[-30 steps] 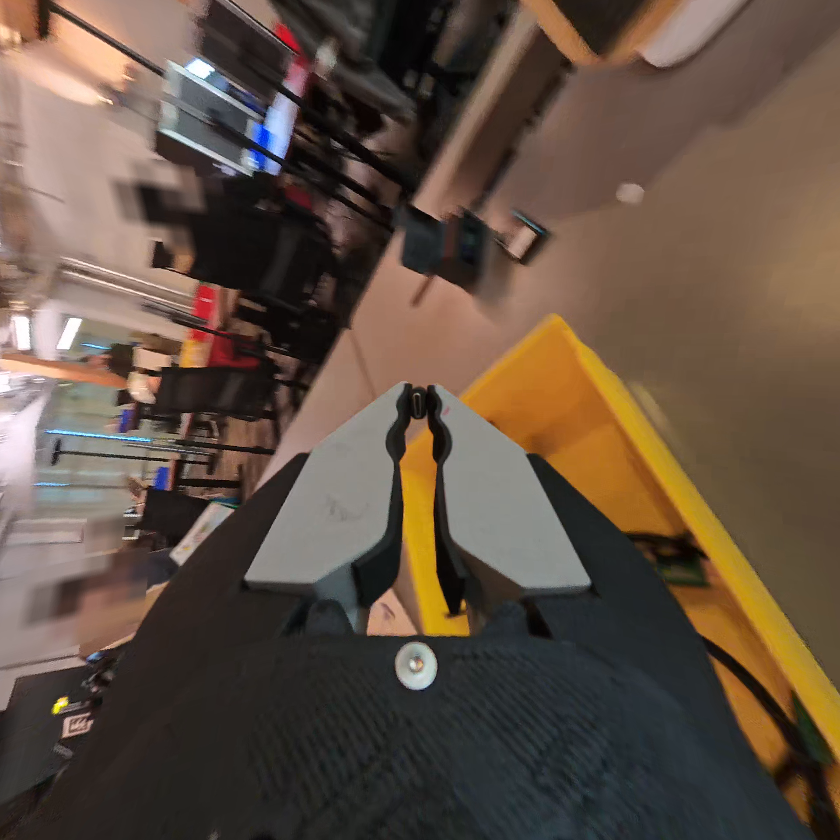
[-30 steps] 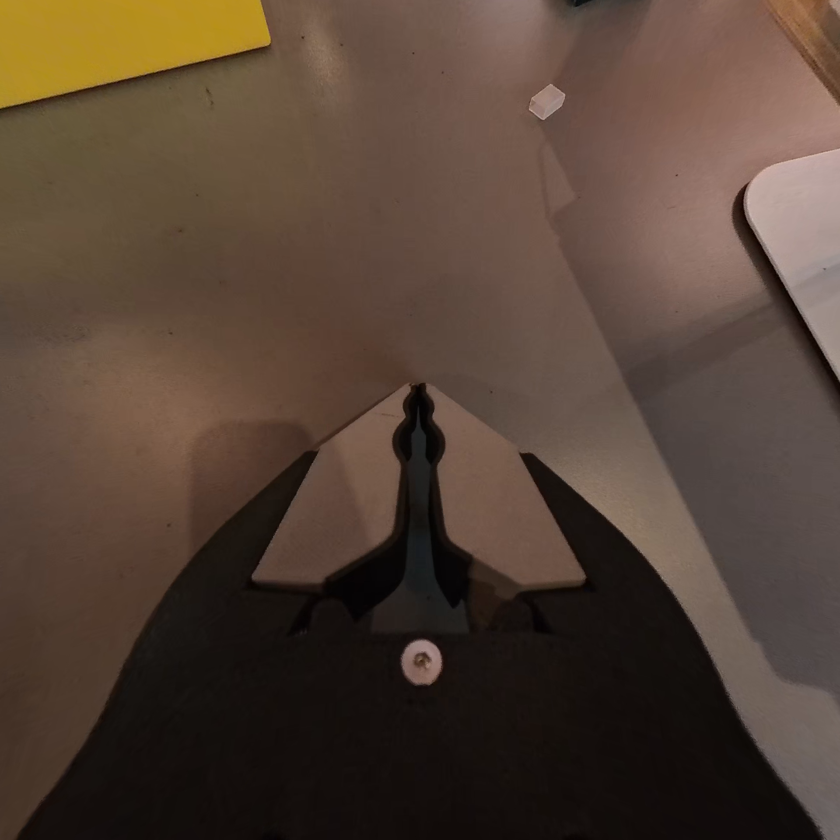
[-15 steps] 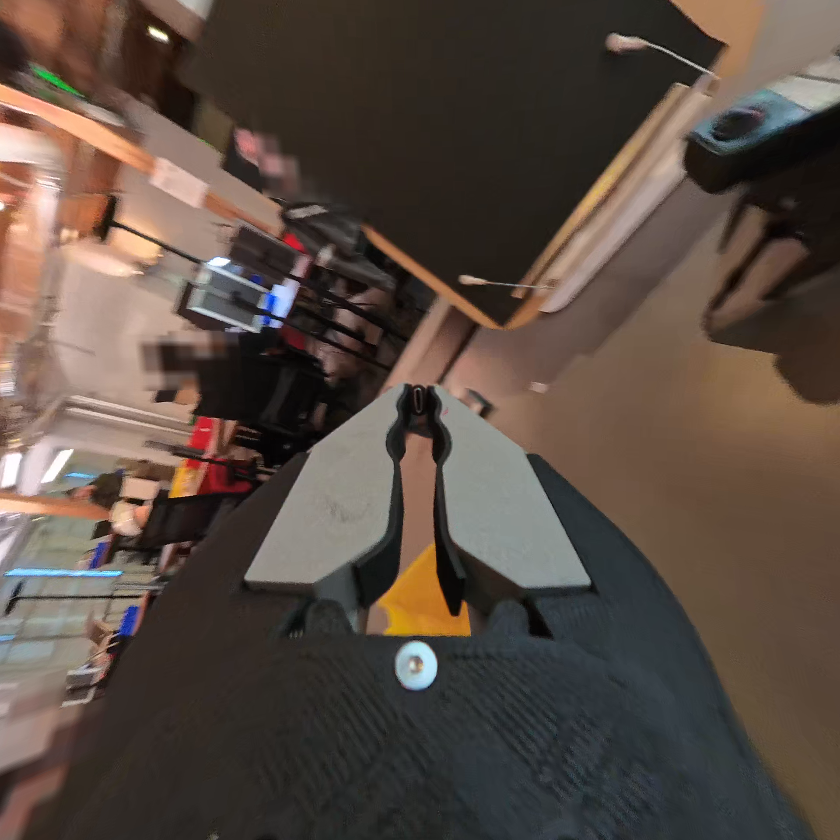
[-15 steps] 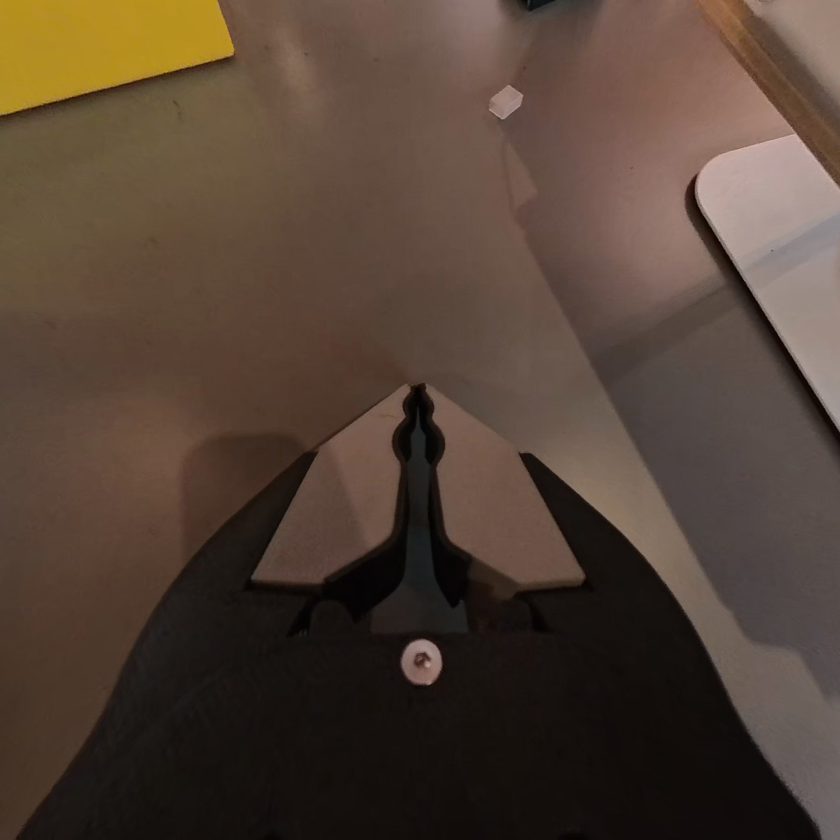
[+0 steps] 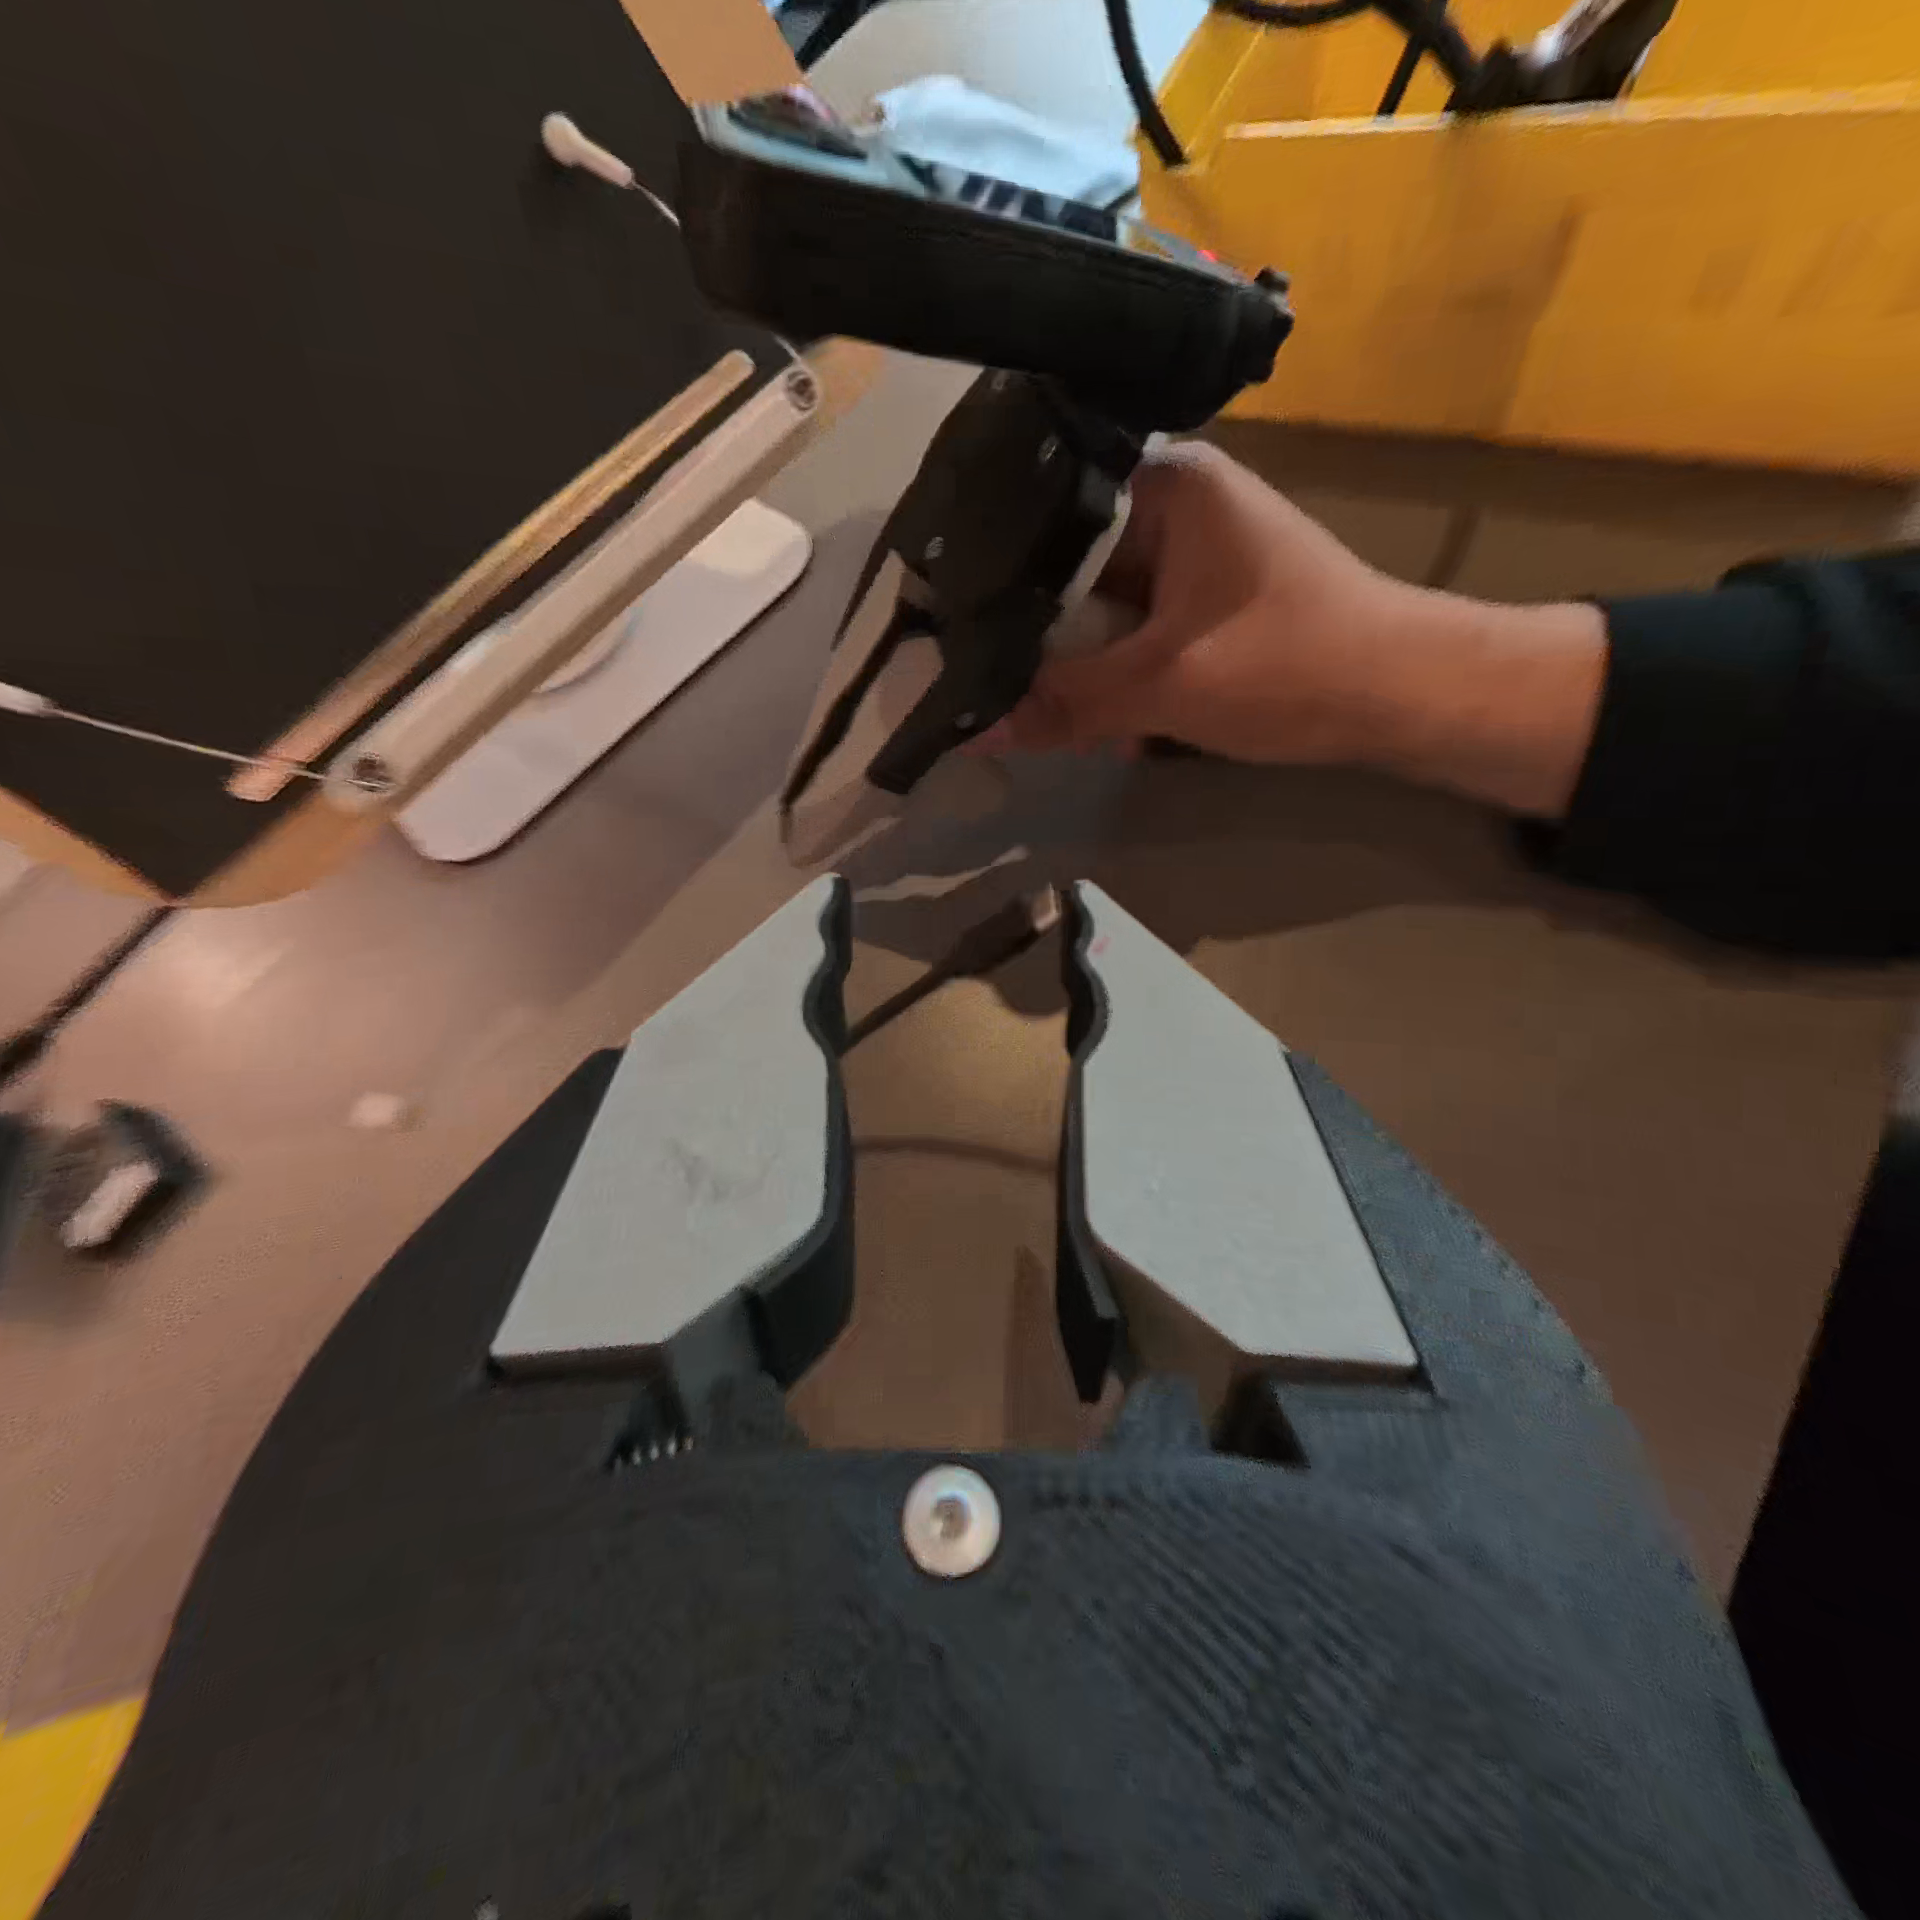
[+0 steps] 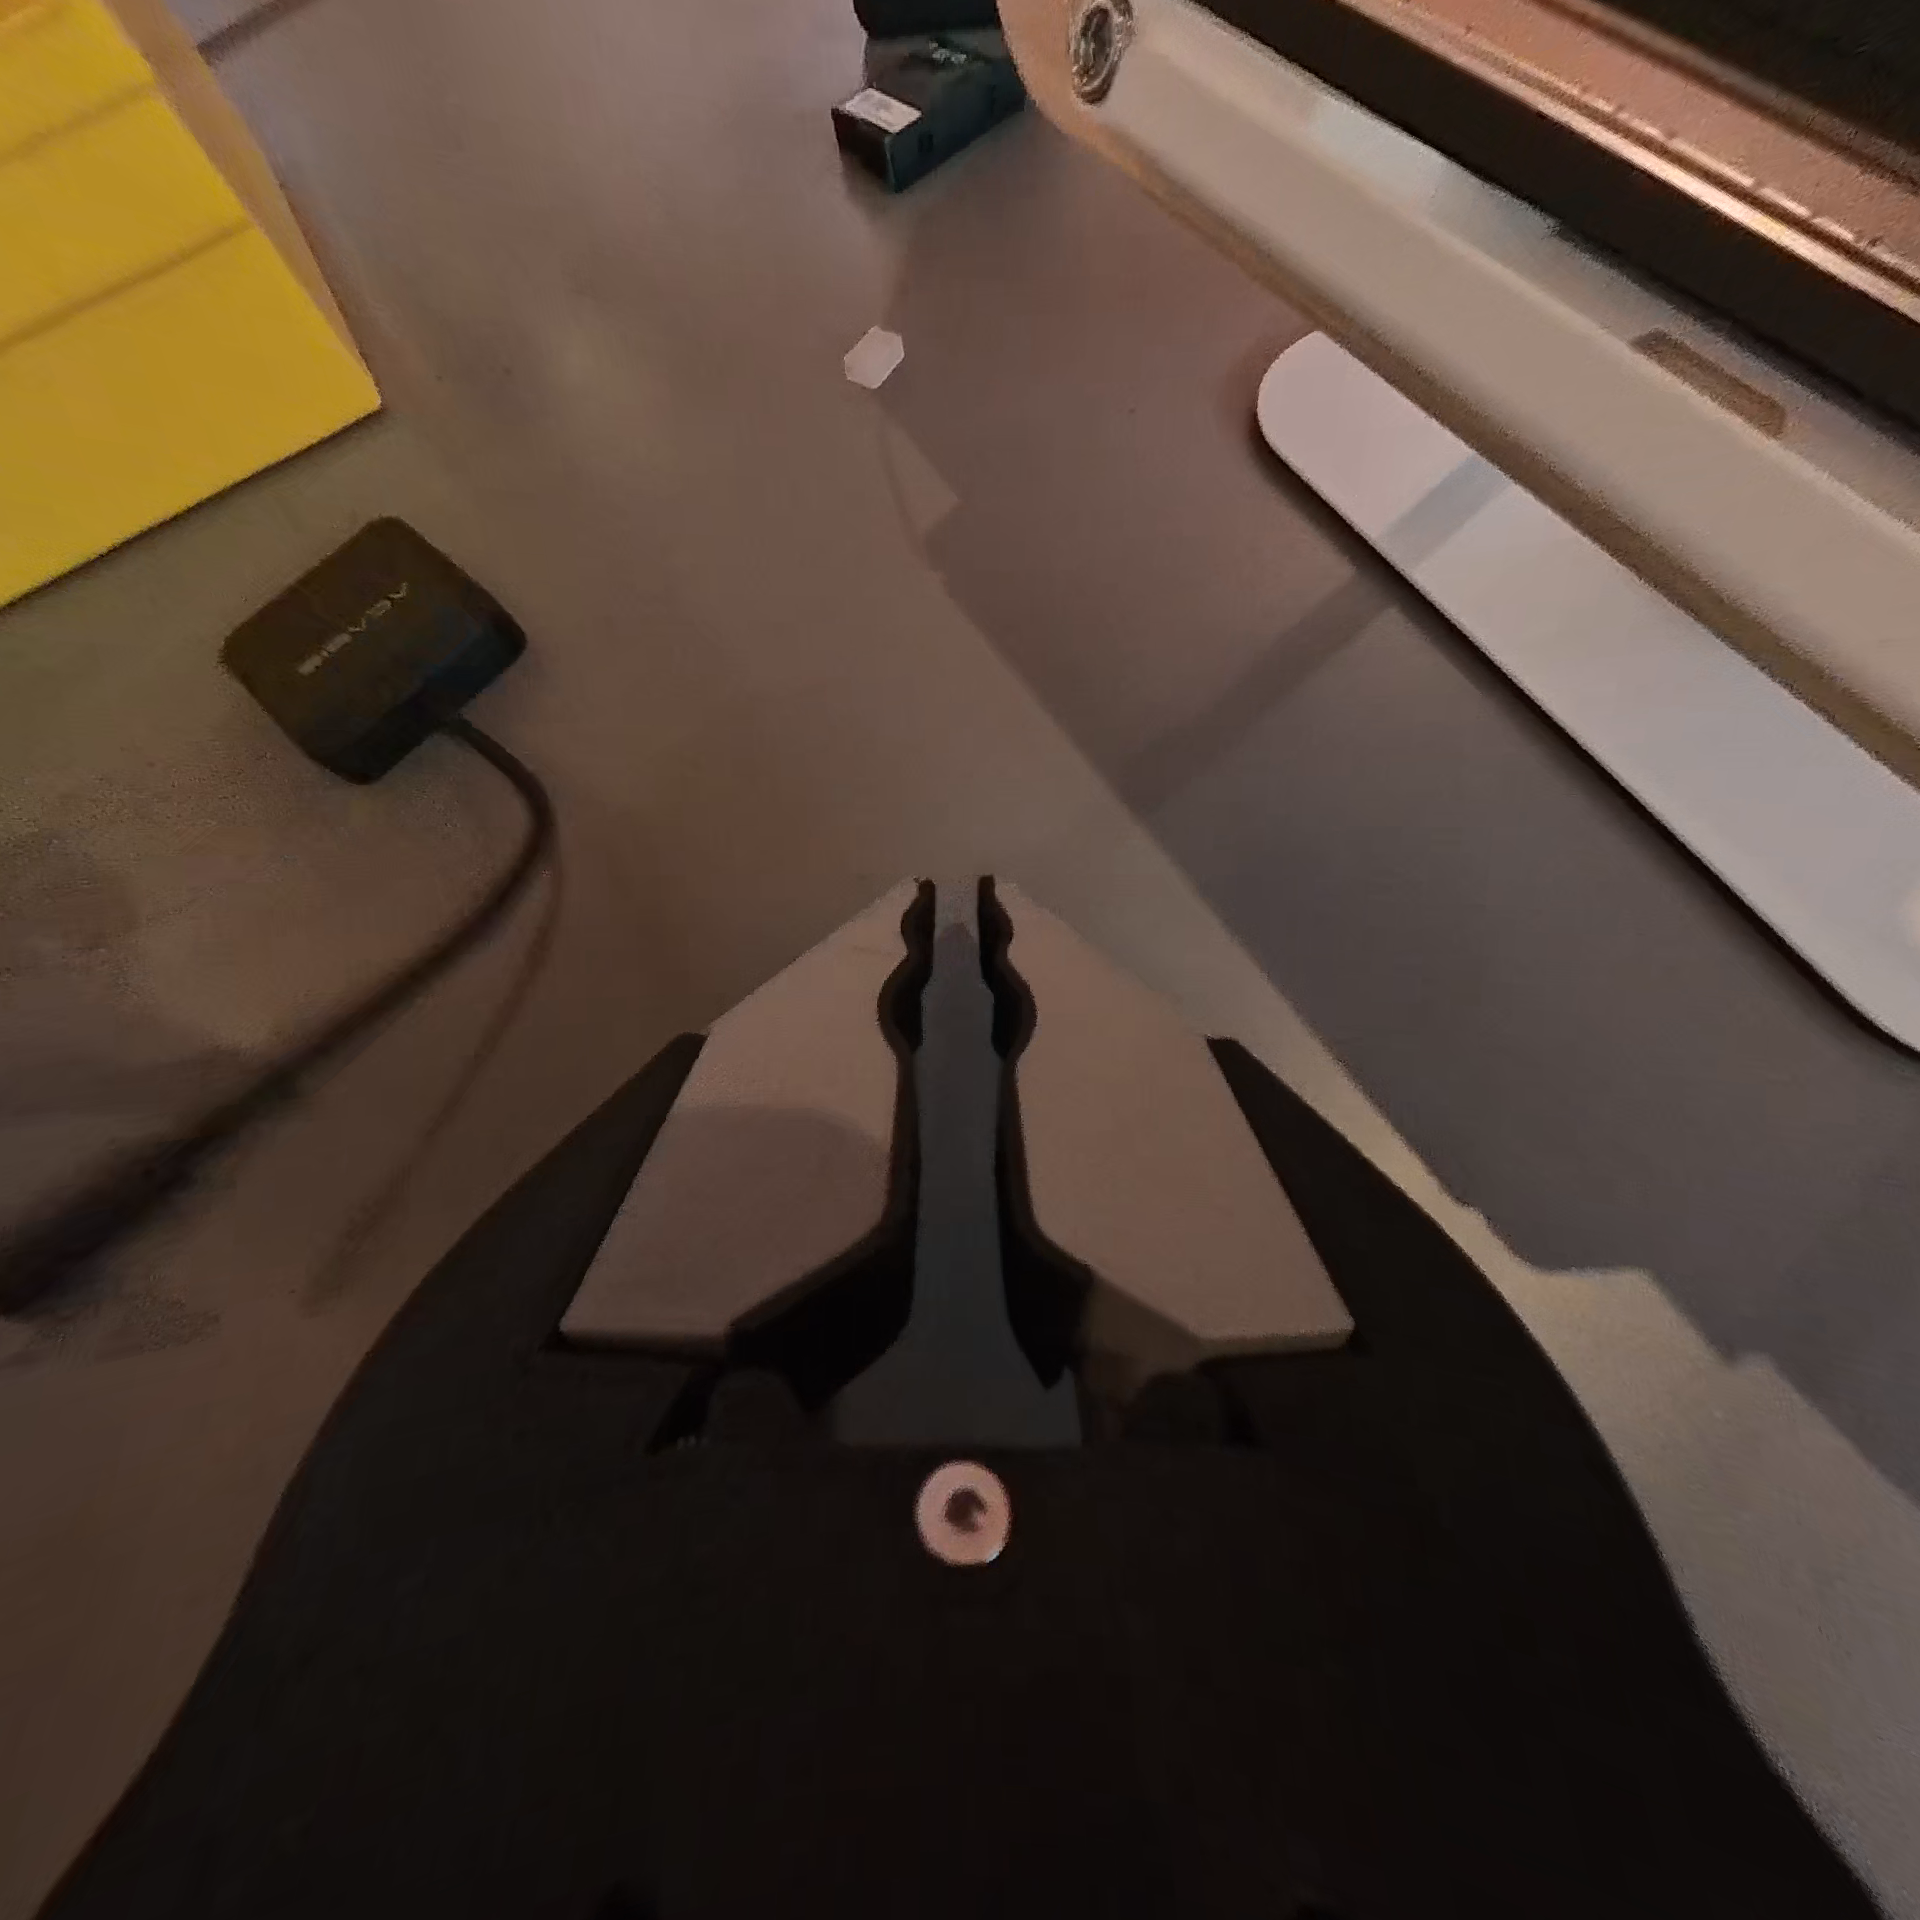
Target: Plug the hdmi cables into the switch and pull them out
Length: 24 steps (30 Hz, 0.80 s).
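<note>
Left gripper [image 5: 951, 904] spread wide, empty. HDMI cable plug [image 5: 1013, 928] lies just beyond its tips, centre frame, long axis slanting up-right. Right gripper [image 6: 951, 883] nearly closed, empty, tips slightly apart. Black switch [image 6: 372, 646] mid-left, well apart. Left looks nearer the plug.

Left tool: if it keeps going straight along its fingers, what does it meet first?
Probably the cable plug lying on the table just past the open left tool, between its fingertips. Right behind it hangs the right tool, held by a hand. Blur leaves the depth unclear.
</note>
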Motion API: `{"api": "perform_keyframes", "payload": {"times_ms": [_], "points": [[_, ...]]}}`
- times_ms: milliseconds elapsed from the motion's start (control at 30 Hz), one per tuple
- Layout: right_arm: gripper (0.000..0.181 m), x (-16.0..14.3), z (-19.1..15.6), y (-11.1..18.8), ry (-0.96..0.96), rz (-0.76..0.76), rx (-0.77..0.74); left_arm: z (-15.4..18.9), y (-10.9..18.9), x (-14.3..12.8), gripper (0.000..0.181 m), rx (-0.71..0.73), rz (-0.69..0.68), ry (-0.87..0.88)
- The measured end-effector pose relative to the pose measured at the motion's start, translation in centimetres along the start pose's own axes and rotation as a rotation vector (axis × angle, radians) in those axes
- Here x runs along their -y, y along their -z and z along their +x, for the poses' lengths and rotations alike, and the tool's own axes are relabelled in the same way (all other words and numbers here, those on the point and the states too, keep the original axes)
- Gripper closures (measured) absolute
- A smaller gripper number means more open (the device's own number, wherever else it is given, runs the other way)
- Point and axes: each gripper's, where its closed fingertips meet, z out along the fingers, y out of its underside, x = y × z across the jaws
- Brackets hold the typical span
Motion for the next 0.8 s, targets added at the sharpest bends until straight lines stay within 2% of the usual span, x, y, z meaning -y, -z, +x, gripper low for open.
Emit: {"api": "perform_keyframes", "payload": {"times_ms": [100,200,267,367,400,467,533,633,733,800], "points": [[0.173,0.1,0.1,0.1,-0.028,0.017,0.018,1.0,-2.6,-1.2,0.129,-0.094,0.04,0.107],[0.17,0.0,0.1,-0.2,-0.029,0.009,0.018,2.0,-4.4,-1.3,0.126,-0.157,0.11,0.114],[0.166,0.0,-0.1,-0.2,-0.016,0.003,0.02,1.1,-5.3,-0.9,0.13,-0.098,0.173,0.087],[0.15,0.1,-0.4,0.1,0.029,0.014,0.019,-2.2,-5.6,-0.1,0.155,0.095,0.289,0.037],[0.145,0.1,-0.4,0.1,0.032,0.021,0.016,-2.7,-5.6,-0.1,0.157,0.113,0.324,0.043],[0.136,-0.2,0.0,-0.1,0.005,0.003,0.001,-2.7,-5.7,-0.6,0.158,0.051,0.371,0.087],[0.122,-0.7,0.6,-0.5,-0.031,-0.035,-0.029,-3.5,-4.3,0.1,0.165,0.026,0.439,0.134],[0.126,-1.1,1.1,-1.0,-0.017,-0.073,-0.083,-5.6,-2.7,0.3,0.176,0.14,0.486,0.082],[0.136,-1.2,1.1,-1.3,-0.016,-0.085,-0.103,-6.4,-3.7,-1.3,0.181,0.197,0.402,0.095],[0.143,-1.1,0.7,-1.3,-0.07,-0.071,-0.063,-6.2,-4.9,-2.0,0.181,0.213,0.338,0.059]]}}
